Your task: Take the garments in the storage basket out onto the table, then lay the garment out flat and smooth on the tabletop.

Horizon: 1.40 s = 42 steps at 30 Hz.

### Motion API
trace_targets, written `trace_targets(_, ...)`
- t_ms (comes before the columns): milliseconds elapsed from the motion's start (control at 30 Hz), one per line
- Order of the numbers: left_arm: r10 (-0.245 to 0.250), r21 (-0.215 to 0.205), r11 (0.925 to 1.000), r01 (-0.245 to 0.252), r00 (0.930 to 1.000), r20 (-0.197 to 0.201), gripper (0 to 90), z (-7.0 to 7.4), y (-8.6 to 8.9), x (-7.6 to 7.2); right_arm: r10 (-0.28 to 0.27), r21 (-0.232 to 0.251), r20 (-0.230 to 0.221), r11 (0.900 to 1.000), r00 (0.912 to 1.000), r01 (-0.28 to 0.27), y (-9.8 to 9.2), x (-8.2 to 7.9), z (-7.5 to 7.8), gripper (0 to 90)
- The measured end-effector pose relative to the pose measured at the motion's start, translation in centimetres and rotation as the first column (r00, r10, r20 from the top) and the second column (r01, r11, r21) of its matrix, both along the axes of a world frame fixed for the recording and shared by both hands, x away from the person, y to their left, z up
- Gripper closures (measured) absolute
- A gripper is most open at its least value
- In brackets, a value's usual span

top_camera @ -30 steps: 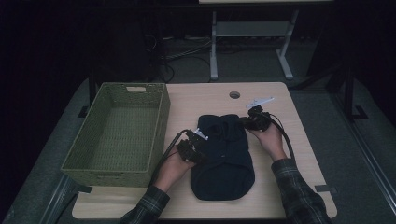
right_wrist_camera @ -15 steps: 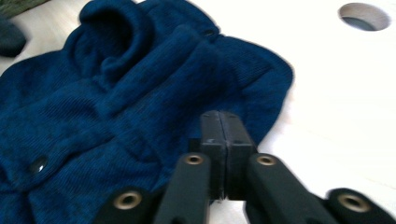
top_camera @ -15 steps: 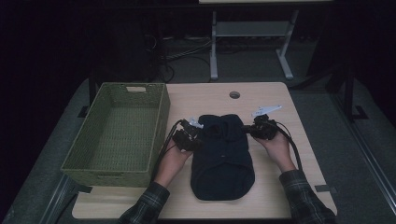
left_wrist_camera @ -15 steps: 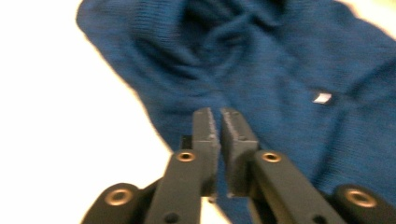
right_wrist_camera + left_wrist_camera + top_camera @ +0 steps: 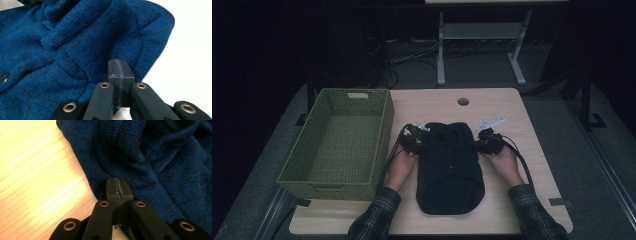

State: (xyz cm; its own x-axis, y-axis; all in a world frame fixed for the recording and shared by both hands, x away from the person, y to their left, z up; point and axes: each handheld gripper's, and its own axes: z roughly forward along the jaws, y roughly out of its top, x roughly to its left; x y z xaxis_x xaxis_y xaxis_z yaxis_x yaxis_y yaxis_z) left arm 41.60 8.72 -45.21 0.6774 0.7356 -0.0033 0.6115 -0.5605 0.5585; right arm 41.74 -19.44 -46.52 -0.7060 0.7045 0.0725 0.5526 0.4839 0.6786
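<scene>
Left gripper view: your left hand-held gripper point(image 5: 117, 185) has just closed, pads together at the blue knit sweater's point(image 5: 160, 157) edge.
Right hand-held gripper point(image 5: 120, 68): likewise pinched on its far shoulder, though cloth between pads is hard to see.
Sweater: flat on desk point(image 5: 512, 115), beside green basket point(image 5: 337, 145).
Risk: thin pinches may slip when lifted.

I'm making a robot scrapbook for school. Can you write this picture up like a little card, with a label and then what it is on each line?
place: a wooden table
clothing: dark blue knitted sweater, lying folded on the table
basket: green woven basket, to the left of the sweater, nothing in it
left gripper: jaws shut on the sweater's left edge
right gripper: jaws shut on the sweater's right edge
who: a person in plaid sleeves
</scene>
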Motion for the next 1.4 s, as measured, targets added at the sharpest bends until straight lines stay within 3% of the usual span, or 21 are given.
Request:
trace_targets(200,-0.025,0.038,0.9990,0.025,0.9996,0.009,90.0,0.1,-0.4,-0.6,-0.001,-0.018,0.005,1.000,1.0000,0.001,0.0,-0.4,-0.1,89.9)
trace_targets(500,-0.084,-0.023,0.9963,0.083,0.9962,-0.025,90.0,0.0,-0.4,-1.8,0.000,0.004,0.003,1.000,1.0000,0.000,-1.1,-2.0,-0.4,90.0)
trace_targets(800,-0.155,-0.068,0.9861,0.152,0.9865,-0.052,90.0,-0.1,-1.0,-3.5,0.009,-0.007,0.005,1.000,0.9999,-0.009,-2.1,-4.7,-0.3,90.0)
trace_targets(967,-0.178,-0.086,0.9812,0.173,0.9818,-0.065,90.0,-0.2,-1.5,-4.0,0.010,-0.015,-0.001,1.000,1.0000,-0.010,-2.8,-5.4,-0.2,90.0)
trace_targets(1167,-0.180,-0.096,0.9804,0.172,0.9796,-0.089,88.0,0.0,-1.7,-4.2,0.011,-0.023,-0.001,1.000,0.9999,-0.011,-3.1,-5.7,-0.1,89.7)
trace_targets(1267,-0.175,-0.091,0.9816,0.168,0.9813,-0.080,82.6,0.6,-1.4,-4.0,0.014,-0.019,0.003,1.000,0.9999,-0.014,-3.2,-5.6,0.3,84.4)
trace_targets(1400,-0.159,-0.117,0.9813,0.153,0.9861,-0.046,74.4,1.7,-0.7,-3.2,0.005,0.010,0.015,1.000,0.9999,-0.006,-3.5,-5.0,1.1,74.0)
